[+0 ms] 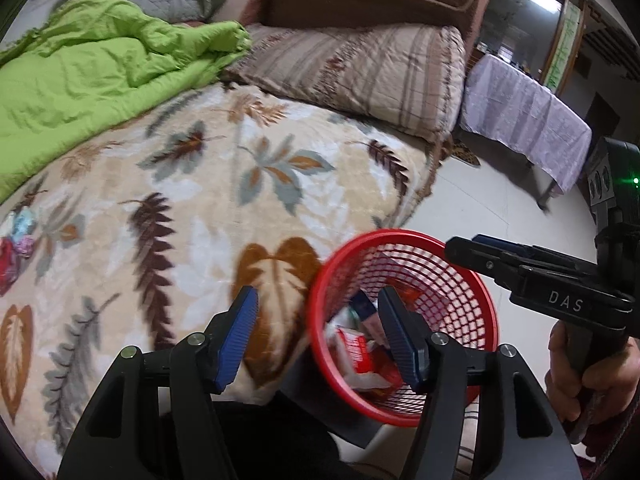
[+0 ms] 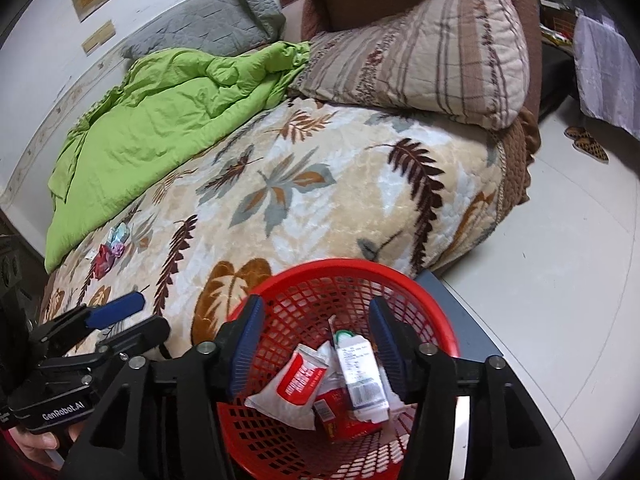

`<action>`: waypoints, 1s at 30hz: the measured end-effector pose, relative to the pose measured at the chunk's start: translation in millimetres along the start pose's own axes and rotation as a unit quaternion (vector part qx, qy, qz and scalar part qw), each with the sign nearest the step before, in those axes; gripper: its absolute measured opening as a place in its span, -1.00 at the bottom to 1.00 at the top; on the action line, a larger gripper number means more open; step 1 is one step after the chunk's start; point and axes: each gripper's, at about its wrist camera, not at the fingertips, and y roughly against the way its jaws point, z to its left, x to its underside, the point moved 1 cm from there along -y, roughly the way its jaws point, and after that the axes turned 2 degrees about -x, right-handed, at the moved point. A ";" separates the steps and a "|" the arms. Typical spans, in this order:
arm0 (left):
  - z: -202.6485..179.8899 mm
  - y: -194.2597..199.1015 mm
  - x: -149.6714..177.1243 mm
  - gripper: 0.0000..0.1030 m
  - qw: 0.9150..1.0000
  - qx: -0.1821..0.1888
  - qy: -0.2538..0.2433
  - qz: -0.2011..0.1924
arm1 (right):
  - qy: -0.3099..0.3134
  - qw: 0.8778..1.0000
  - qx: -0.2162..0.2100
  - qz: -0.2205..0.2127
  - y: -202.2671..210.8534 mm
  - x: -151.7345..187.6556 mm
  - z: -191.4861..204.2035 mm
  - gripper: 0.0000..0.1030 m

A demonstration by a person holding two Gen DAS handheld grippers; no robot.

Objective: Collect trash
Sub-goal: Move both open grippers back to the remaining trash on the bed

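Reading "DAS" in pale letters, the right gripper (image 1: 460,246) sat at the frame's right edge; "GenRobot.AI" marked the left gripper (image 2: 132,312) at lower left. Both grippers' blue-padded fingers (image 2: 248,344) stood spread, holding nothing. Crumpled wrappers (image 2: 108,254) lay on the leaf-patterned blanket (image 2: 320,184) at mid-left; the red mesh plastic basket (image 2: 320,280) at bottom centre held red-and-white packets (image 2: 300,380), print unreadable.

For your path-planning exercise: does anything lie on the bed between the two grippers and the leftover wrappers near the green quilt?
Nothing visible does. Only bare leaf-print blanket lies between the open left gripper, the open right gripper and the crumpled wrappers. The green quilt lies beyond them.
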 end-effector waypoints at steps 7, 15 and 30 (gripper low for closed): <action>56.0 27.0 1.4 0.26 0.997 -0.038 0.057 -0.024 | 0.044 0.999 -0.024 0.008 -15.4 -9.2 45.0 0.30; 147.2 62.4 14.7 0.26 0.983 -0.092 0.154 -0.049 | 0.105 0.992 -0.071 0.016 -40.7 -20.5 117.6 0.30; 326.9 82.3 38.4 0.50 0.934 -0.208 0.287 -0.051 | 0.186 0.970 -0.144 0.065 -109.9 -18.2 244.2 0.30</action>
